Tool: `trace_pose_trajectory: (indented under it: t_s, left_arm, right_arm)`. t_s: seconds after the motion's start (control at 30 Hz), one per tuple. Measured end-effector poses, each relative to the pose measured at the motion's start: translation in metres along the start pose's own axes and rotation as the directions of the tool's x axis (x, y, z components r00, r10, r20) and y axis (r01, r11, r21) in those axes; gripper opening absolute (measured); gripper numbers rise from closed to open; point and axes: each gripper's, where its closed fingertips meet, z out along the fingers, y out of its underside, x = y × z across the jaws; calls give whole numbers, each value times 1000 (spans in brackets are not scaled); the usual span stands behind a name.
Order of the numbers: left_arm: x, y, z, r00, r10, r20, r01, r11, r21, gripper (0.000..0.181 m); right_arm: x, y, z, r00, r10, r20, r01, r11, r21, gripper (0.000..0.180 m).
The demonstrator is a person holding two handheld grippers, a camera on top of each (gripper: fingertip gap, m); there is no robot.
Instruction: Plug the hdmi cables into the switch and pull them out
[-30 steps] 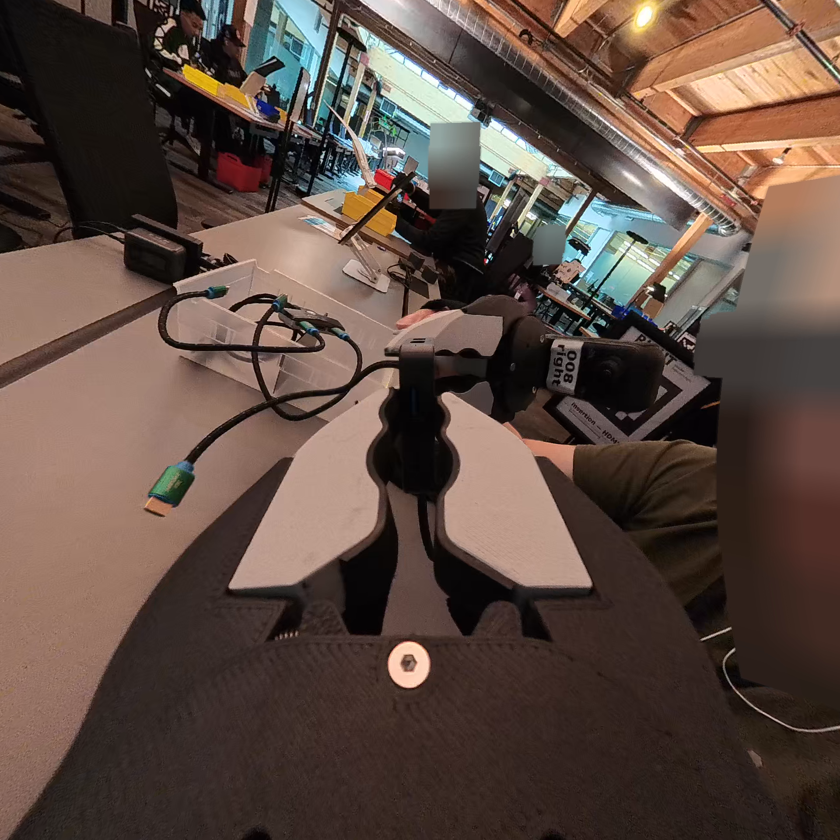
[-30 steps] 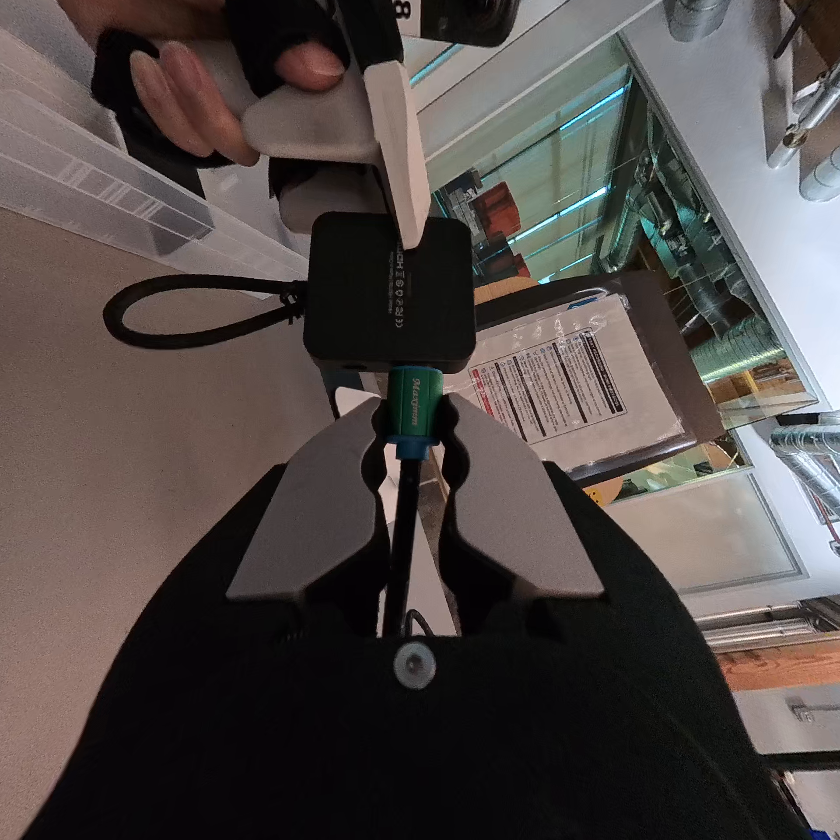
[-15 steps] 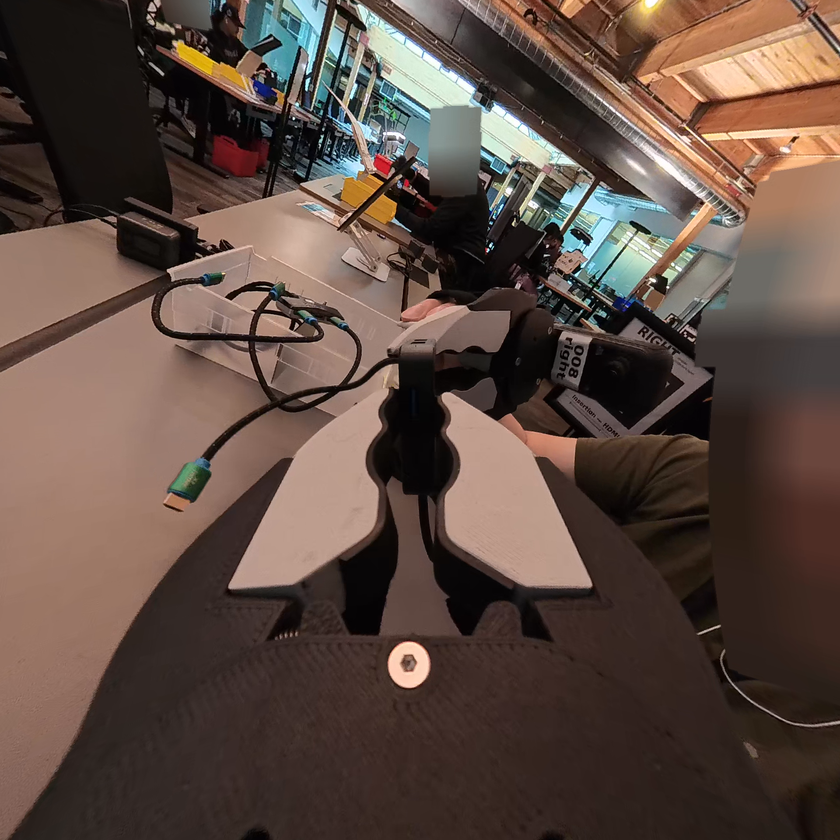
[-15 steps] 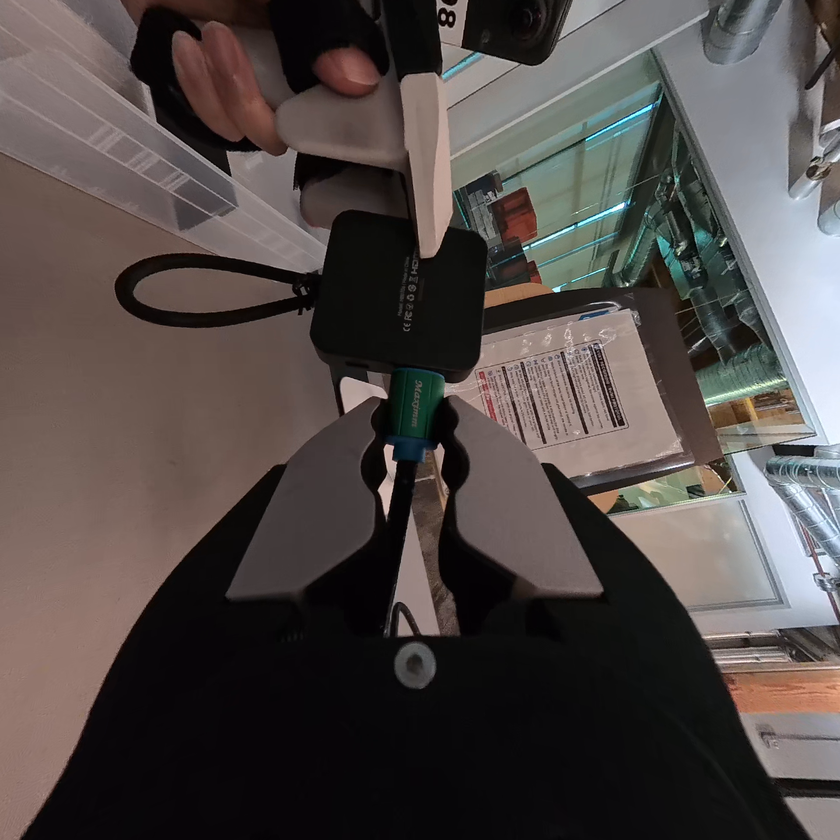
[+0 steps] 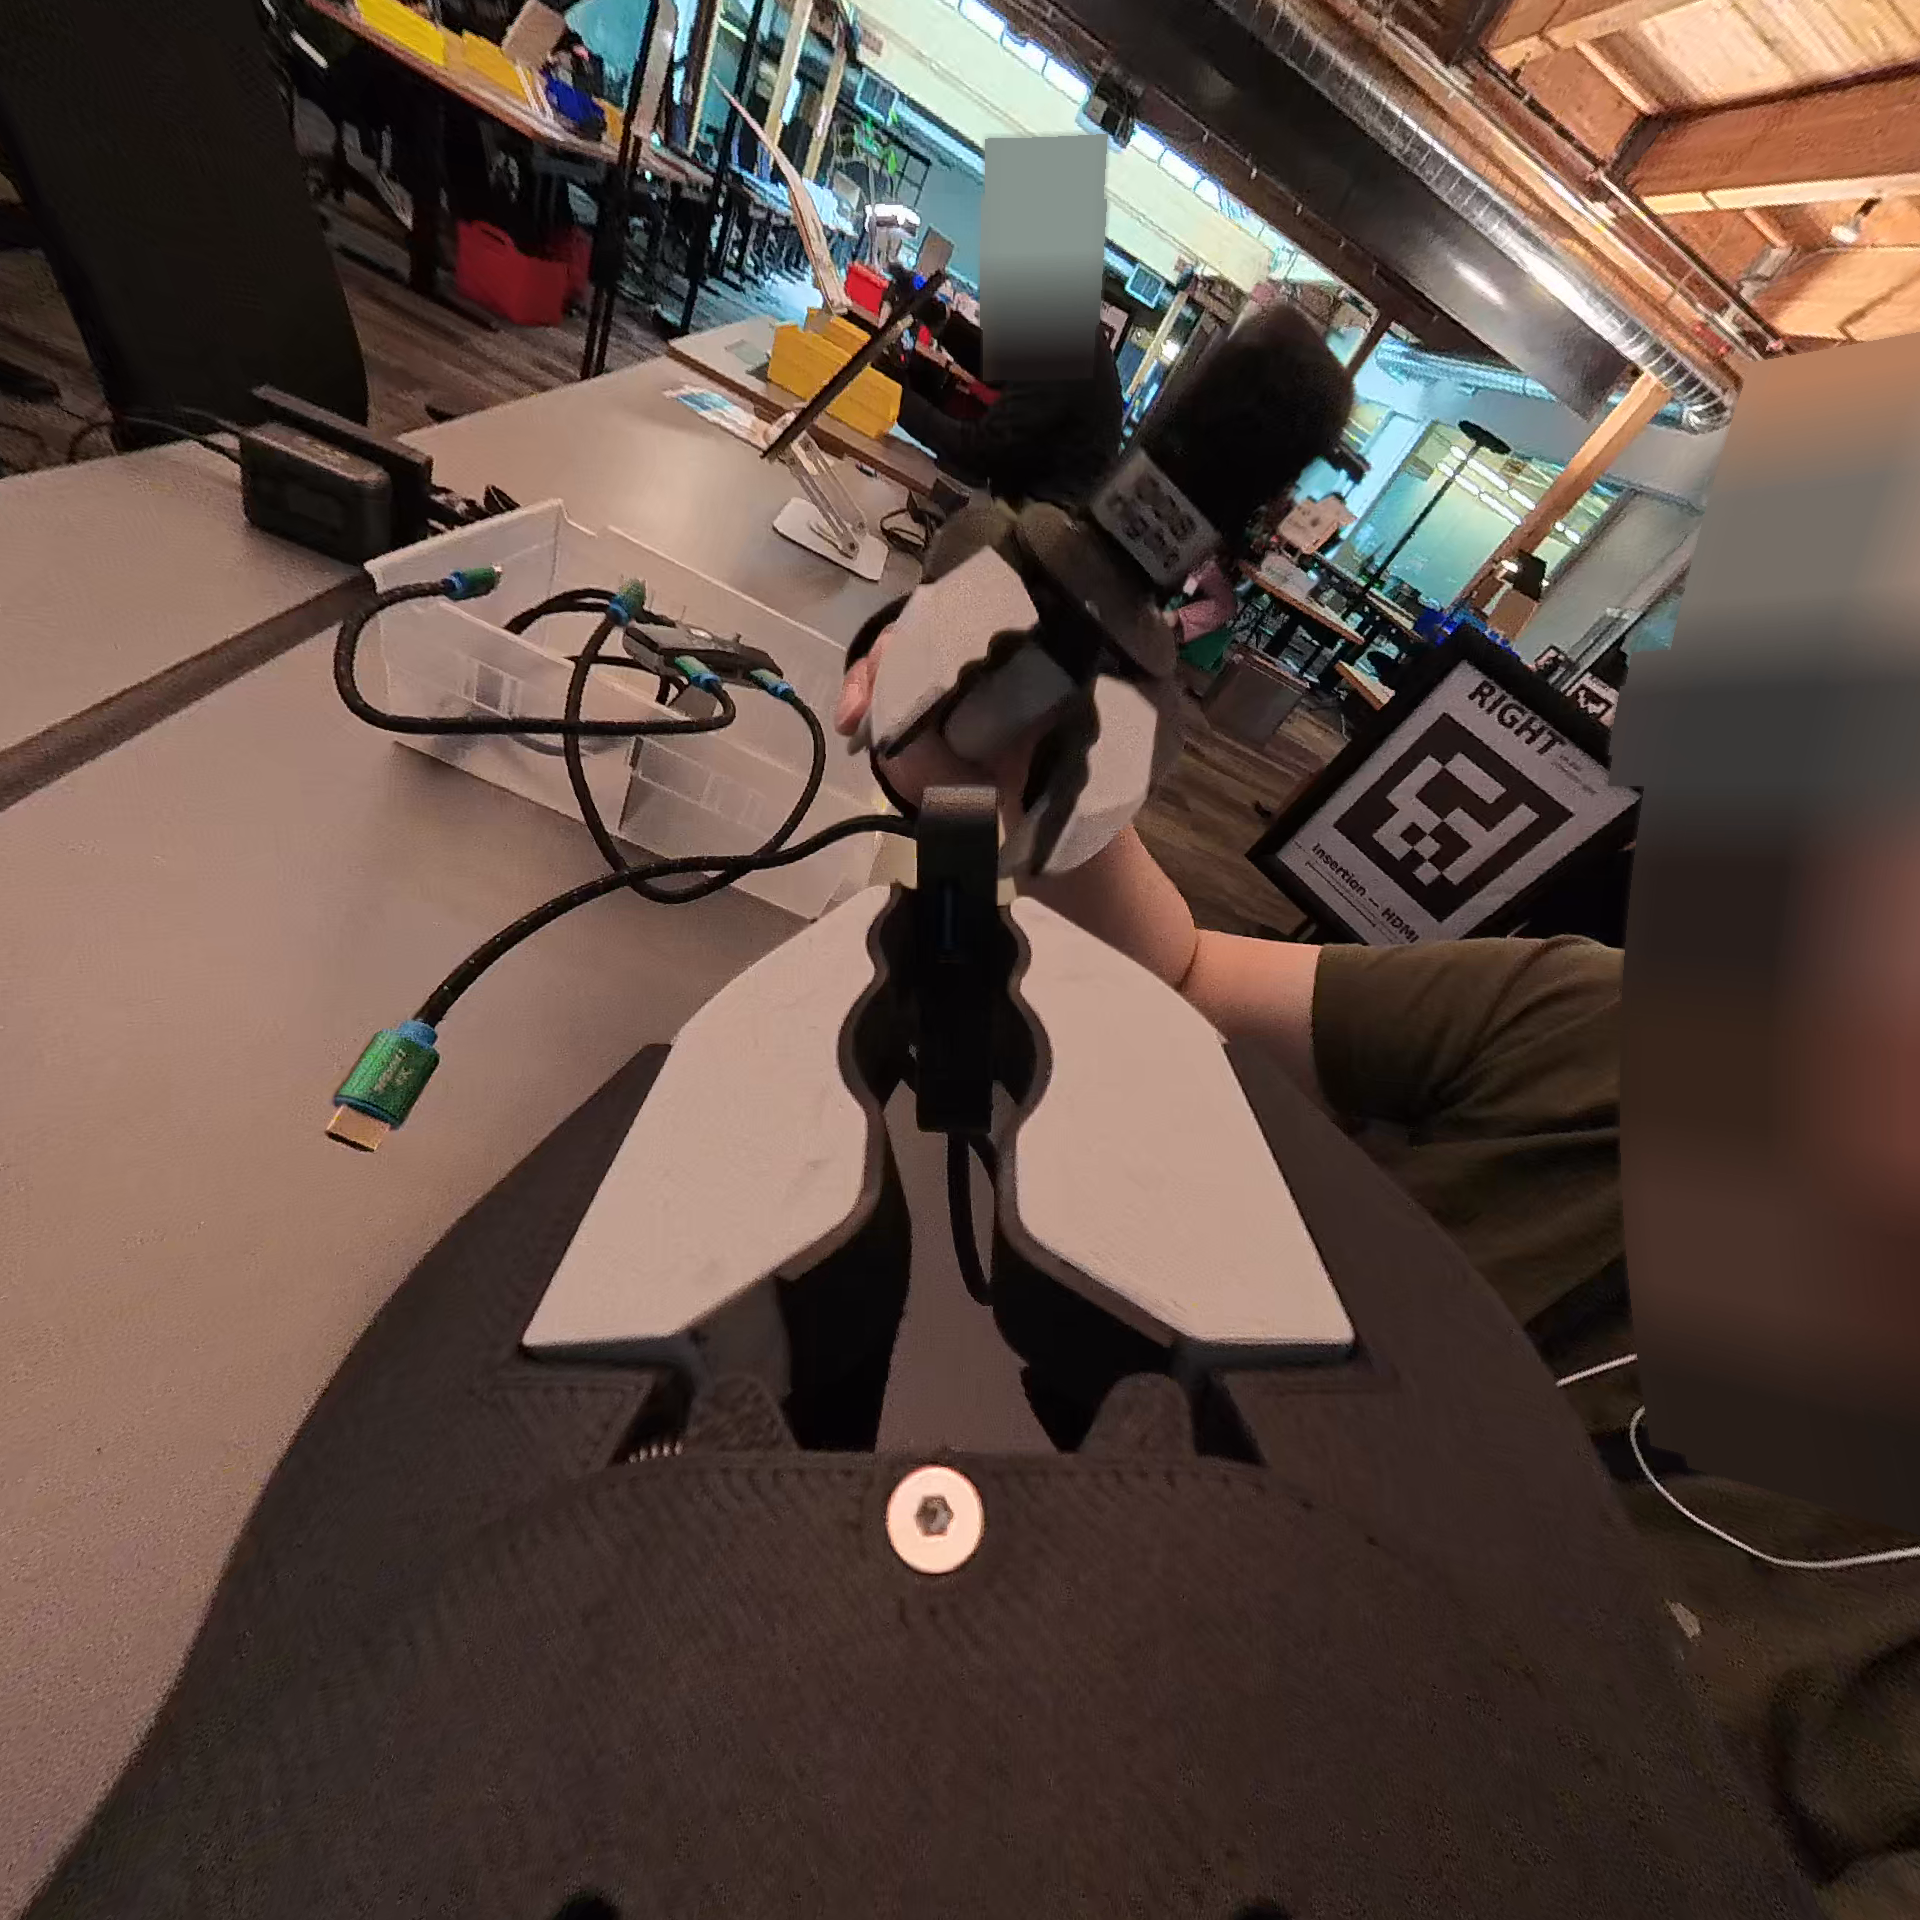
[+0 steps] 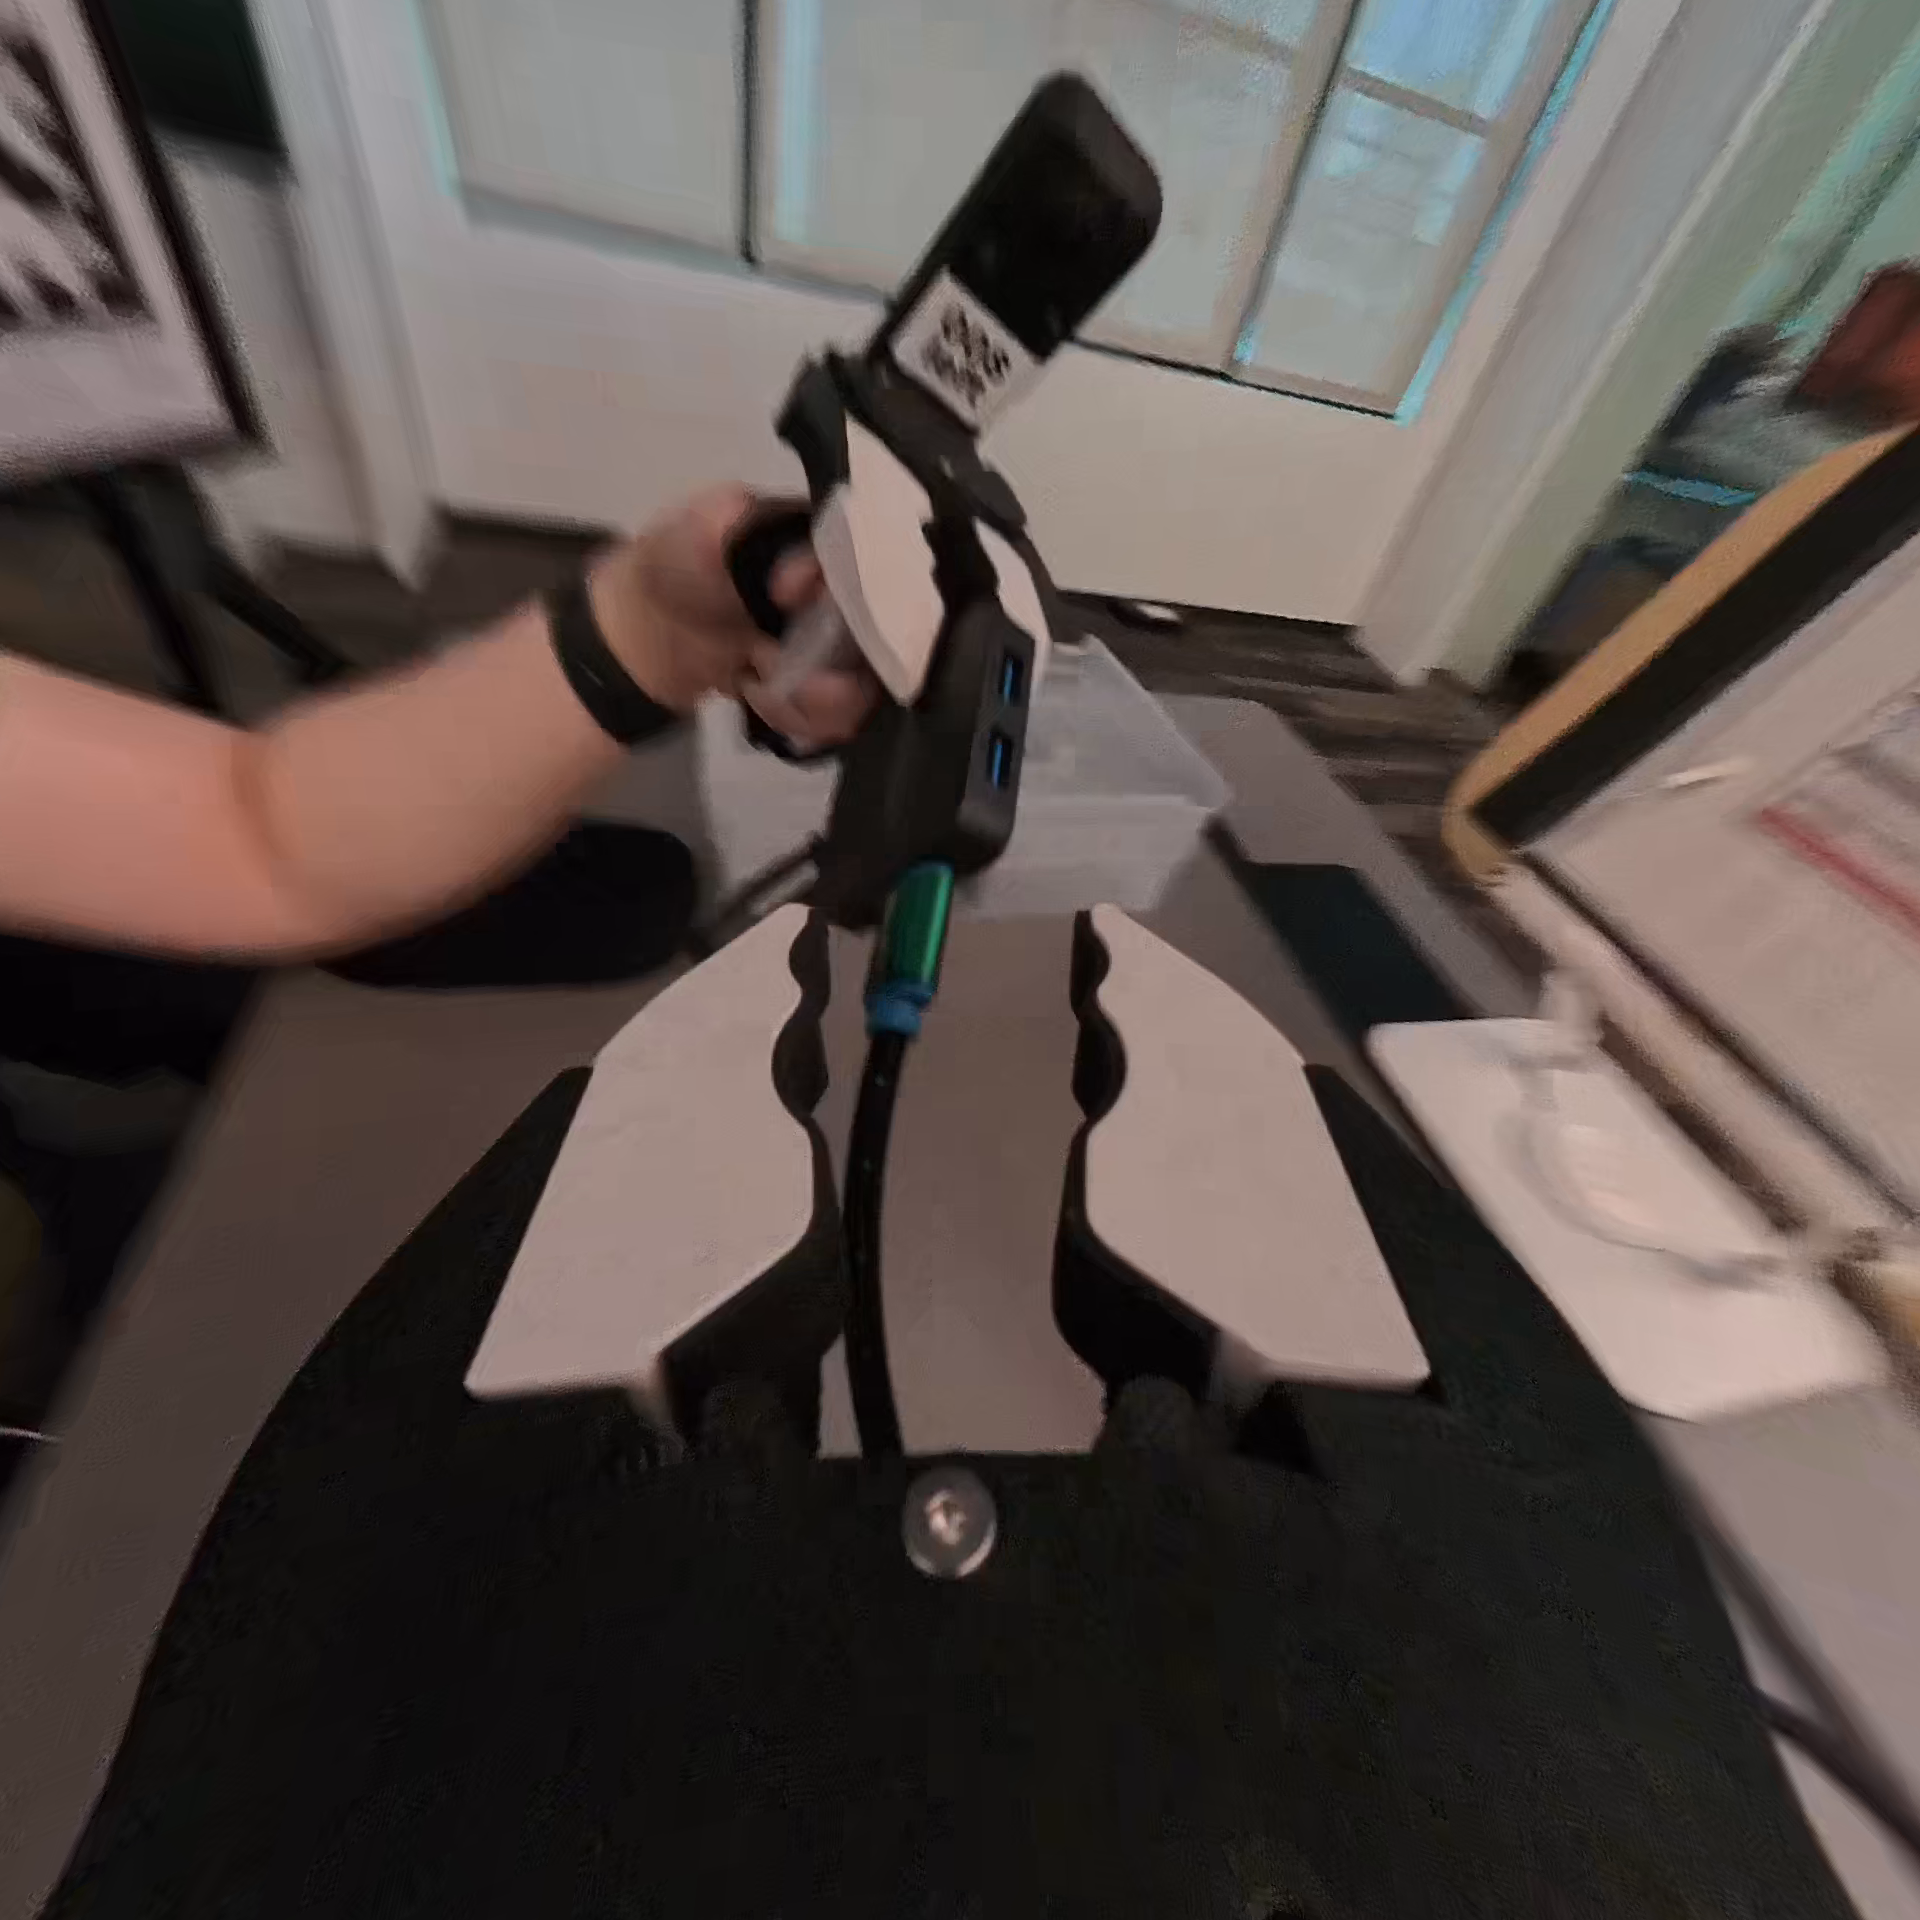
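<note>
We find the left gripper [image 5: 954, 935] built of matt, finely ridged black plastic with smooth pale grey finger plates; a bright metal screw [image 5: 933, 1518] sits at its base. The switch [image 5: 954, 966] is matt black plastic. The braided, cloth-like cable [image 5: 540, 935] ends in a green metallic-sheen plug [image 5: 387, 1070] with a gold metal tip. The table [image 5: 156, 935] is smooth matt grey. The bin [image 5: 499, 540] is clear glossy plastic. Far overhead, the beams [image 5: 1766, 156] look like bare wood.
</note>
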Motion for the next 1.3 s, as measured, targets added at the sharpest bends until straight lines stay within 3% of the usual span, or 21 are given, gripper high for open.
trace_pose_trajectory:
  t_s: [0.03,0.1,0.2,0.27,0.33,0.4,0.5,0.6,0.67,0.8,0.9,0.97,1.07,1.17,1.2,1.3]
  left_arm:
    - [0,2,2,1000,-3,-9,3,1000,-11,14]
    - [0,9,8,1000,-2,-23,1,999,-48,14]
    - [-3,25,22,999,43,15,-41,987,-156,14]
    - [2,30,33,998,68,4,-66,978,-196,14]
    - [5,31,41,997,78,7,-75,976,-204,14]
    - [9,38,46,995,100,-11,-100,966,-237,14]
    - [13,44,50,988,148,-34,-152,953,-262,14]
    - [11,29,47,981,191,20,-183,962,-201,15]
    - [13,3,33,979,191,71,-187,980,-66,28]
    - [24,-39,-15,963,217,161,-244,954,173,28]
    - [28,-42,-34,954,233,187,-266,947,178,26]
    - [31,-43,-39,956,232,181,-265,946,186,25]
    - [34,-45,-39,964,218,151,-247,946,212,24]
    - [31,-41,-31,972,199,129,-221,955,196,23]
    - [29,-39,-28,973,194,125,-215,959,186,23]
    - [25,-33,-19,977,181,113,-197,969,152,23]
  right_arm:
    - [1,-4,-1,995,97,36,-98,994,37,45]
    - [6,0,3,974,220,50,-222,974,39,46]
    - [-6,14,14,953,283,111,-276,959,-71,43]
    - [-16,24,17,947,293,132,-271,949,-160,31]
    - [-24,40,18,949,284,136,-240,931,-274,34]
    - [-37,42,15,931,308,198,-233,916,-326,17]
    - [-42,47,10,913,339,226,-237,894,-381,15]
    - [-35,45,7,917,336,216,-246,901,-356,14]
    - [-21,37,-1,931,315,182,-253,920,-300,14]
    - [17,-20,-53,964,238,115,-245,968,49,14]
    - [40,-74,-127,985,173,2,-159,899,408,14]
    - [47,-95,-181,983,72,-171,36,829,558,14]
    - [74,-82,-233,860,27,-509,225,875,428,15]
    - [109,-39,-261,703,-84,-706,287,942,174,15]
    - [122,-20,-266,685,-85,-724,252,960,126,15]
    - [134,17,-258,771,-56,-634,182,974,135,15]
